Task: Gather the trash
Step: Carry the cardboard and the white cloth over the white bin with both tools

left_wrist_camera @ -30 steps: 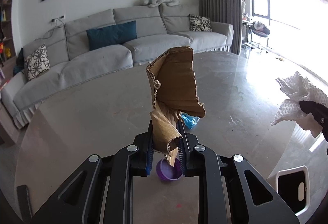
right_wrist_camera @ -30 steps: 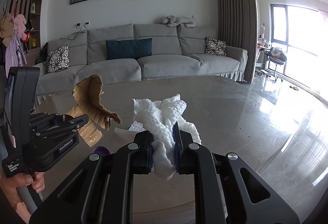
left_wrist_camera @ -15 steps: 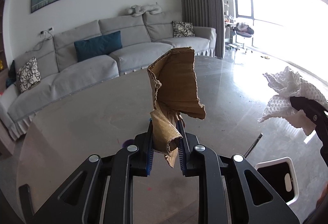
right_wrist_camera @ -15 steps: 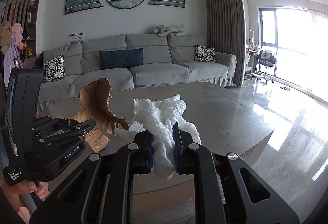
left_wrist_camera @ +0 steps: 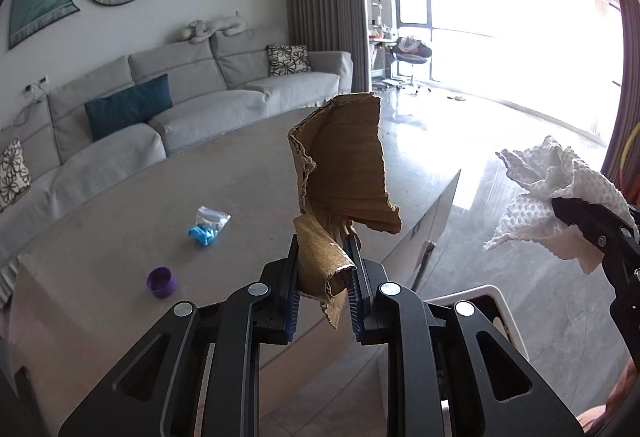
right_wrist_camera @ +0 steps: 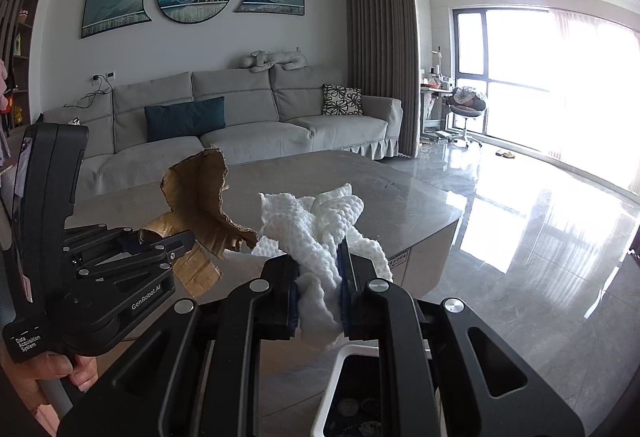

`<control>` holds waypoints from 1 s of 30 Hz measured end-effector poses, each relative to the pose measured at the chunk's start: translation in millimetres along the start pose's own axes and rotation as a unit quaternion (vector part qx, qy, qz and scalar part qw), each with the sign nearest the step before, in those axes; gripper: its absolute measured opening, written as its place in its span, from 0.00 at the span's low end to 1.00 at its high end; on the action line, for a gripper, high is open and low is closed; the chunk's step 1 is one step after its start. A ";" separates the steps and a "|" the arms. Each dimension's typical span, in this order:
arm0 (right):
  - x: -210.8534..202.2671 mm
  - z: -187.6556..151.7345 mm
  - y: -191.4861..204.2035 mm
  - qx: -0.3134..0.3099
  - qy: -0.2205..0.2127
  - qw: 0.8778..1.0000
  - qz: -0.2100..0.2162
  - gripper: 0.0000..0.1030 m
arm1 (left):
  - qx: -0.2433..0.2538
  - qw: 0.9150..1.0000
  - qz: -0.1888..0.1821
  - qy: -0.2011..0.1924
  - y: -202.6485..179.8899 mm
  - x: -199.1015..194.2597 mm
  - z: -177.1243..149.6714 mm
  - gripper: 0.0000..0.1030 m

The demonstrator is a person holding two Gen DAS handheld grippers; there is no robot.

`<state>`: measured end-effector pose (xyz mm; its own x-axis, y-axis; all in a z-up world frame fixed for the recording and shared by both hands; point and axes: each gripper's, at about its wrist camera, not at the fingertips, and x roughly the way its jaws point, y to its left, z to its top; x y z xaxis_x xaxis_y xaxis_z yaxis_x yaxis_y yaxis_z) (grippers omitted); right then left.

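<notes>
The left gripper [left_wrist_camera: 323, 277] is clamping one torn cardboard piece [left_wrist_camera: 340, 173]; the right gripper [right_wrist_camera: 319, 289] is squeezing one white paper towel [right_wrist_camera: 316, 221], above one white-rimmed bin [right_wrist_camera: 352, 397]. One purple cap [left_wrist_camera: 161, 281] and one blue wrapper [left_wrist_camera: 208, 227] are lying on the table [left_wrist_camera: 120, 205].

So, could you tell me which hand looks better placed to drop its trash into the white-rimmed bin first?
Probably the right: its crumpled white paper towel hangs almost directly above the white-rimmed bin, while the left's torn brown cardboard sits beside the opening.
</notes>
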<state>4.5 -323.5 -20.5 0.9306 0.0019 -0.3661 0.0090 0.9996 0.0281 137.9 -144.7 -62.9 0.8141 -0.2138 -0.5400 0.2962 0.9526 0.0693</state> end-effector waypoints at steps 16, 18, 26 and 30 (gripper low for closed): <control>-36.8 -35.1 -75.8 0.035 0.008 0.995 -0.088 0.16 | 0.053 0.995 -0.084 0.026 -112.9 9.0 -23.0 0.21; -35.3 -39.1 -81.2 0.041 0.010 0.995 -0.091 0.16 | 0.059 0.994 -0.090 0.031 -123.7 11.3 -26.6 0.21; -23.4 -53.1 -100.7 0.058 0.022 0.991 -0.116 0.16 | 0.075 0.990 -0.105 0.053 -153.9 36.0 -34.0 0.21; -15.1 -64.5 -108.9 0.065 0.034 0.989 -0.128 0.16 | 0.081 0.988 -0.112 0.066 -166.1 54.3 -43.9 0.21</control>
<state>-34.2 -430.5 -78.0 0.8652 -0.2439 -0.4380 0.2919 0.9554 0.0445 111.1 -305.0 -140.5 0.6502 -0.3741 -0.6613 0.5461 0.8352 0.0645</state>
